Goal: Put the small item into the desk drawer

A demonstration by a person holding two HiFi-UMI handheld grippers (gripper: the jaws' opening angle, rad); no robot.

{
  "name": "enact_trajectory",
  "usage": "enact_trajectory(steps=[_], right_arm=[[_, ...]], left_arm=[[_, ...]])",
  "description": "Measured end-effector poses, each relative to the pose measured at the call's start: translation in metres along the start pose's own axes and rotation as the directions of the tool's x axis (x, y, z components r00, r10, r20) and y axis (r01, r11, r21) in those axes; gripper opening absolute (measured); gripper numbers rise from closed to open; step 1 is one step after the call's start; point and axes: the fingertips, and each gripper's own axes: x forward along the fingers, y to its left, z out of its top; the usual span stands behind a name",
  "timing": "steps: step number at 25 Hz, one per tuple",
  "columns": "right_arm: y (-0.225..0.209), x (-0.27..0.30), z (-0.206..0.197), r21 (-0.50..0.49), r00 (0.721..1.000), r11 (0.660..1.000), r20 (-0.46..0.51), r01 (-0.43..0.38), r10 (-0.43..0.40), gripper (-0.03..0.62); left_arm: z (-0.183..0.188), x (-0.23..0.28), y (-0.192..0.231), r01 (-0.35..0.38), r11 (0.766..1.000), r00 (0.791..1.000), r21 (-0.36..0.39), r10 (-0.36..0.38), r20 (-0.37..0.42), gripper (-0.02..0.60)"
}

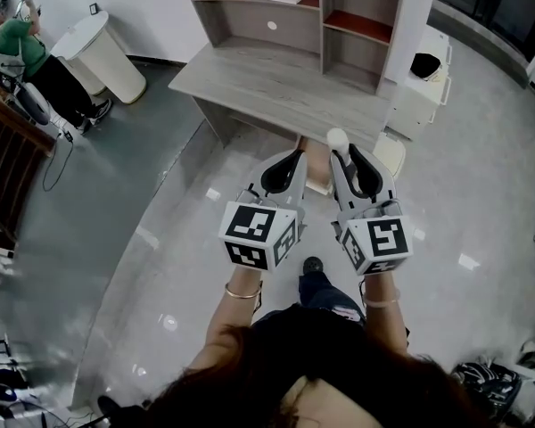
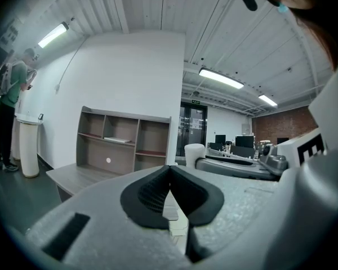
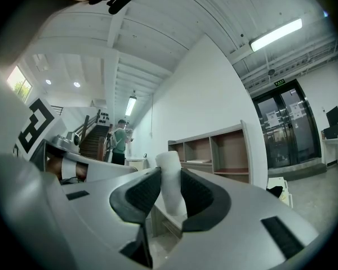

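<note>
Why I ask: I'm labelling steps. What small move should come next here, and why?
Probably ease the right gripper forward and down toward the desk's front edge, where the drawer should be. It is clamped on the small white item, the left gripper is shut and empty, and both hang short of the desk. Whether the drawer is open, I can't tell.

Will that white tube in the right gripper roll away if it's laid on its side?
Probably: the white tube looks round and smooth, so on its side it would likely roll. It seems stiff, since the right gripper pinches it without visibly denting it. Likely light too, held up by that pinch alone.
</note>
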Motion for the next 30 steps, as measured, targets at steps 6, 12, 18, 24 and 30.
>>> enact_trajectory(steps=[6,12,18,24,30], right_arm=[[-0.024,0.03,-0.01,0.004,1.0,1.0,-0.016,-0.024,0.024,0.106],[-0.046,0.056,-0.026,-0.013,0.998,0.999,-0.049,-0.03,0.029,0.106],[-0.053,0.073,-0.05,-0.027,0.995,0.999,-0.101,-0.023,0.02,0.106],[-0.052,0.098,-0.07,-0.046,0.991,0.999,-0.133,-0.01,0.004,0.106],[-0.052,0.123,-0.099,-0.077,0.981,0.997,-0.189,0.026,-0.04,0.106]], left_arm=[[-0.002,0.042,0.012,-0.007,1.0,1.0,-0.003,0.007,-0.015,0.015],[-0.009,0.071,0.028,-0.028,1.0,0.999,0.0,0.028,-0.021,0.015],[-0.025,0.086,0.045,-0.04,0.999,0.998,-0.005,0.04,-0.049,0.015],[-0.033,0.097,0.065,-0.018,1.0,0.999,0.007,0.018,-0.049,0.015],[-0.041,0.113,0.093,0.017,1.0,0.999,0.015,-0.016,-0.051,0.015]])
